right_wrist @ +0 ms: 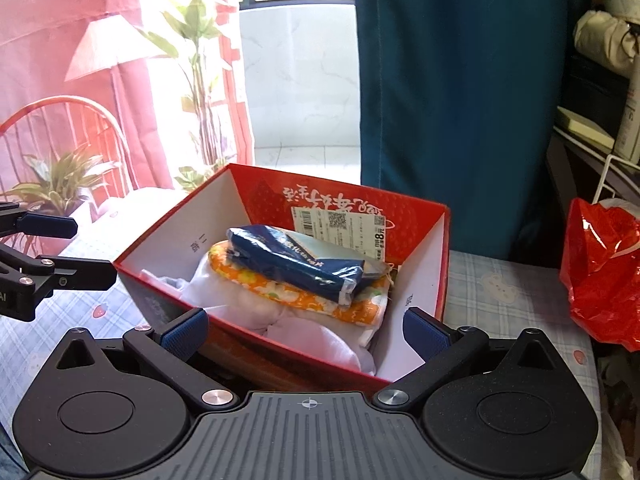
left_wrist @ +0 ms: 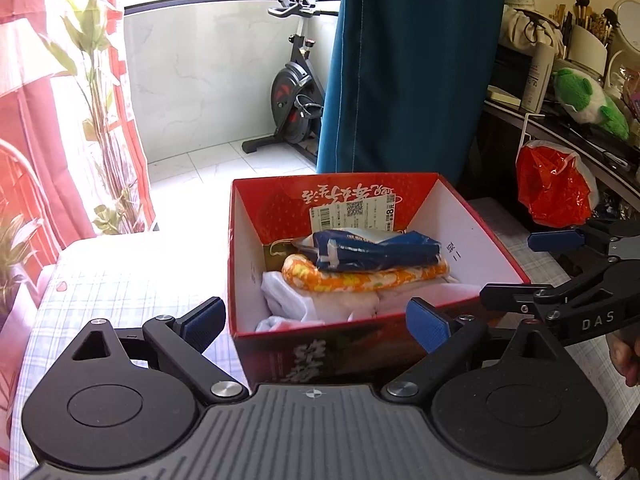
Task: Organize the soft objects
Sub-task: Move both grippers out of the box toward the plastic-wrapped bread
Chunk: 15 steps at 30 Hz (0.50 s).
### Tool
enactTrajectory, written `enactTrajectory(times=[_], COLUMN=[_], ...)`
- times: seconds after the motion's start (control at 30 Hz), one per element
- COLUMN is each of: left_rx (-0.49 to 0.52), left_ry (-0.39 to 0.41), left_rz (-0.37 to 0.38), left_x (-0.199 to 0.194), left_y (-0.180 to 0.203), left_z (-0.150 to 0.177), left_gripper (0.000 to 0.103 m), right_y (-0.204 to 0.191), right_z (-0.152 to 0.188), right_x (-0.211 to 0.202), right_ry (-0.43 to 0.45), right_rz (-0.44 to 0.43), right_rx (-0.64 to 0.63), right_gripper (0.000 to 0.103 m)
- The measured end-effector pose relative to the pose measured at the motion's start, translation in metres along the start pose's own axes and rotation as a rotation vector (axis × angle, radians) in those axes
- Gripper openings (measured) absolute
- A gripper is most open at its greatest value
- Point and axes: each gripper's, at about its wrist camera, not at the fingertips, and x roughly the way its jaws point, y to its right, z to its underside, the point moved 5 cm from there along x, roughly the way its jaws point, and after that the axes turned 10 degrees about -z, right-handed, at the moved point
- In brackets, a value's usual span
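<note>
Two grippers hover spread wide and empty before the red box: the left gripper and the right gripper. Inside it, a blue packet lies on an orange floral cloth over white cloths. Only the left view catches "DAS" on the right gripper's arm, an exercise bike and a green plush toy. A barcode label reads "8".

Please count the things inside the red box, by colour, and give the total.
Blue packet: 1
Orange floral cloth: 1
White cloth: at least 1; the folds hide any exact number
Total in the red box: at least 3
</note>
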Motion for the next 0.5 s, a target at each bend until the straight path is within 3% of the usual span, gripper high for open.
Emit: enactTrajectory(times=[0.5], left_rx=[-0.065], left_ry=[0.006], left_rz=[-0.023], left_x=[-0.021], left_y=[-0.014], left_z=[0.049], left_gripper=[0.098], right_y=[-0.022], right_z=[0.044], right_x=[-0.026], right_ry=[0.081], right_rz=[-0.049], right_rx=[0.017], right_gripper=[0.103])
